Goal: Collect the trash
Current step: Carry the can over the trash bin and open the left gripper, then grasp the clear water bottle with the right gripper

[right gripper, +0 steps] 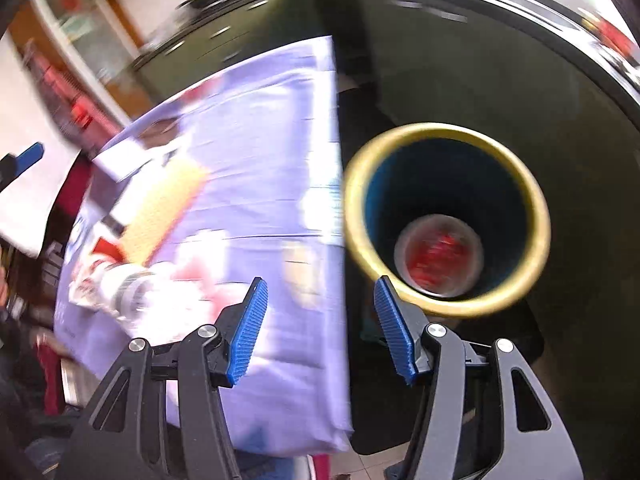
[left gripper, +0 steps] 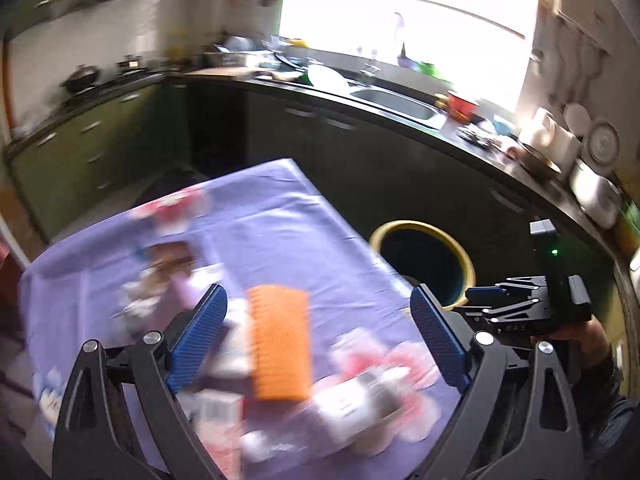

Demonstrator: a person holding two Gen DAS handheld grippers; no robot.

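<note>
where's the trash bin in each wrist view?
Left wrist: bin sits right of centre, past the table's right edge, between the left gripper's fingers and the right gripper.
Right wrist: bin fills centre-right, seen from above, a cup inside.
Shared landmark: purple tablecloth.

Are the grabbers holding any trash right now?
No. The left hand-held gripper and right hand-held gripper are both open, with nothing between their fingers.
</note>
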